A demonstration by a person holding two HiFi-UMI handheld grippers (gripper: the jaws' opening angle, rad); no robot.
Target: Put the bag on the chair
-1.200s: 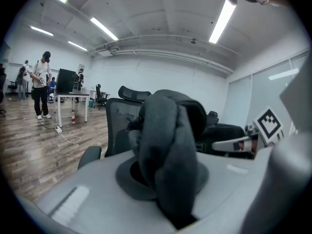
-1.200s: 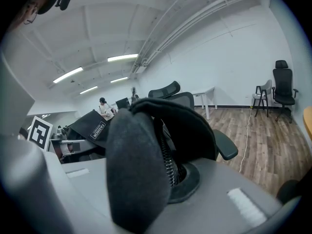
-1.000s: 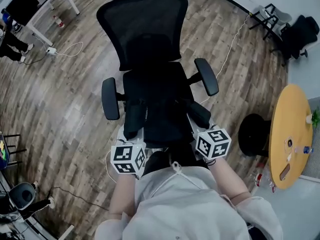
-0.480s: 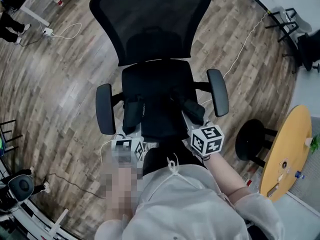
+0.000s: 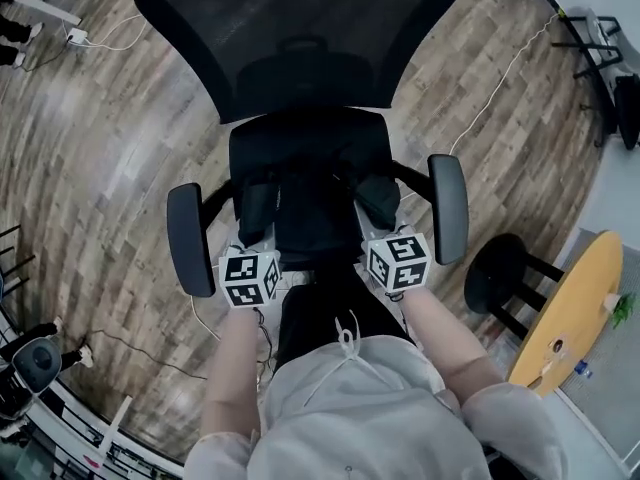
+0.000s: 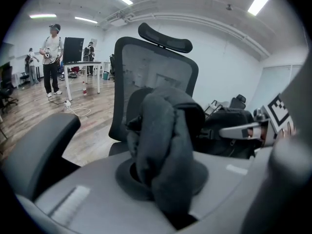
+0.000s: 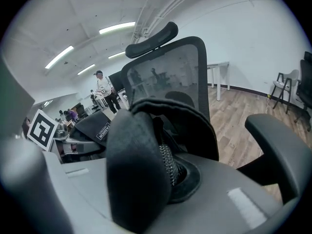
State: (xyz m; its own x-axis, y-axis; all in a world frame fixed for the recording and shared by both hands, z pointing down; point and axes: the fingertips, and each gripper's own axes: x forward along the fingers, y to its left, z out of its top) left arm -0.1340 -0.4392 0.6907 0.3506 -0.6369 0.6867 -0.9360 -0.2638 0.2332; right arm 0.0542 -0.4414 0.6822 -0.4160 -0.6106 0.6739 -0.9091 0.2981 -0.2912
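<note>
Bag (image 5: 318,218) now hangs over the chair (image 5: 300,28) seat at frame centre, carried forward. Left gripper (image 5: 252,243) and right gripper (image 5: 380,220) each stay pinched tight on its fabric; release remains.

Head view: from overhead, facing steeply down onto the chair (image 5: 300,158), with the left hand-held gripper (image 5: 255,246) and right hand-held gripper (image 5: 388,233) low in frame. Left gripper view: set low, pressed close behind bunched bag (image 6: 165,145) fabric, facing the mesh backrest (image 6: 156,77). Right gripper view: equally close, facing the same backrest from the other side. Backrest shared by all three.
</note>
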